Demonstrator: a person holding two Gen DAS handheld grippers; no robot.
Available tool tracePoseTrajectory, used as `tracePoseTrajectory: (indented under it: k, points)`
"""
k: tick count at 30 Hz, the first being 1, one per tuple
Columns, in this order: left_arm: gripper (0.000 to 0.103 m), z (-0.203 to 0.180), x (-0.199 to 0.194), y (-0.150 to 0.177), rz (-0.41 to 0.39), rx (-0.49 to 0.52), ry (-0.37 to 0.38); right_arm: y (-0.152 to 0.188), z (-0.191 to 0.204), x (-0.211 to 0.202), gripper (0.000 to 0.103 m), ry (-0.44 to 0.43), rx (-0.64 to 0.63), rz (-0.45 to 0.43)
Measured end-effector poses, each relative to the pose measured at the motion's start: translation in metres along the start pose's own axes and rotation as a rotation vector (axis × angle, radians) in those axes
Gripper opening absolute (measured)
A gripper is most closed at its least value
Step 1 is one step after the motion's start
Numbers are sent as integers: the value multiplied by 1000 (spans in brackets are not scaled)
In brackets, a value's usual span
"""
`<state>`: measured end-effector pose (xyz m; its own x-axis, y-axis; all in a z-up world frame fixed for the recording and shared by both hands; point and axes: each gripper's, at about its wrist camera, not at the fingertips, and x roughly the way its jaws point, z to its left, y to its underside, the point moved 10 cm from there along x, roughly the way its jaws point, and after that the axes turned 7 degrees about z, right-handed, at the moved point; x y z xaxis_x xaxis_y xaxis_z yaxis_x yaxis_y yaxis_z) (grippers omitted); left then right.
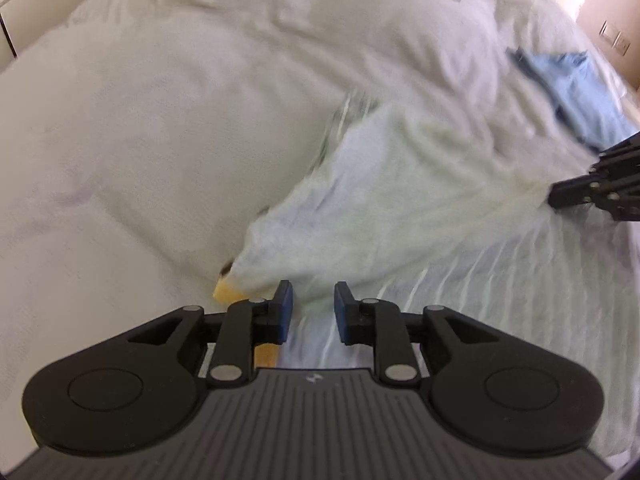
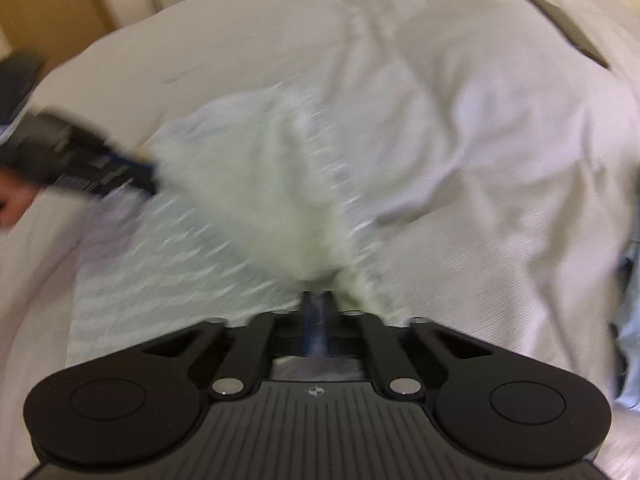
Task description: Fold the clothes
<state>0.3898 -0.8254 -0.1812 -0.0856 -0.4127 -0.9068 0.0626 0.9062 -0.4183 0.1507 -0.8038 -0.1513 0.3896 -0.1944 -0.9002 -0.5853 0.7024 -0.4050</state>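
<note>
A pale, white-striped garment point(image 1: 400, 200) with a yellow trim point(image 1: 226, 292) lies half lifted on the white bed cover point(image 1: 140, 140). My left gripper point(image 1: 314, 310) is open at the garment's near corner, its blue pads point(image 1: 285, 312) apart with cloth showing in the gap. In the right wrist view the garment point(image 2: 256, 184) bunches up into my right gripper point(image 2: 318, 308), whose fingers are shut on its edge. The right gripper point(image 1: 592, 192) also shows at the garment's right side. Blurred, the left gripper point(image 2: 100, 160) reaches the garment's left corner.
A blue garment point(image 1: 576, 88) lies at the far right of the bed, and pale denim-like cloth point(image 2: 628, 320) shows at the right edge. A grey strip point(image 2: 568, 28) marks the bed cover point(image 2: 480, 140). A hand point(image 2: 12, 200) holds the left gripper. Wall sockets point(image 1: 616, 38) sit behind.
</note>
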Motion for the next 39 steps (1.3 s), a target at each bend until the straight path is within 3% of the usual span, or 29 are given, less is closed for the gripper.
tracePoseTrajectory:
  k: [3, 10, 16, 24, 26, 29, 32, 37, 39]
  points:
    - [19, -18, -7, -22, -42, 9, 59, -4, -11, -13, 10, 15, 50, -28]
    - [19, -50, 49, -85, -32, 103, 101, 16, 11, -17, 13, -86, 44, 0]
    - [20, -36, 77, -123, -32, 110, 62, 31, -3, -7, 12, -77, 105, 19]
    - [18, -26, 44, -127, -76, 134, 13, 55, -27, -21, 12, -61, 223, 16]
    - [17, -37, 24, -122, -103, 143, 36, 60, -31, -28, 12, -51, 261, 9]
    - [18, -77, 12, -101, -83, 200, 118, 63, -35, -40, 15, -46, 304, -6]
    - [18, -120, 27, -73, -21, 294, 187, 55, -25, -50, 17, -76, 283, -37]
    - [16, -130, 67, -73, 7, 318, 141, 32, -15, -30, 16, -103, 194, -57]
    - [3, -119, 79, -83, 6, 297, 113, 28, -18, -15, 15, -84, 154, -48]
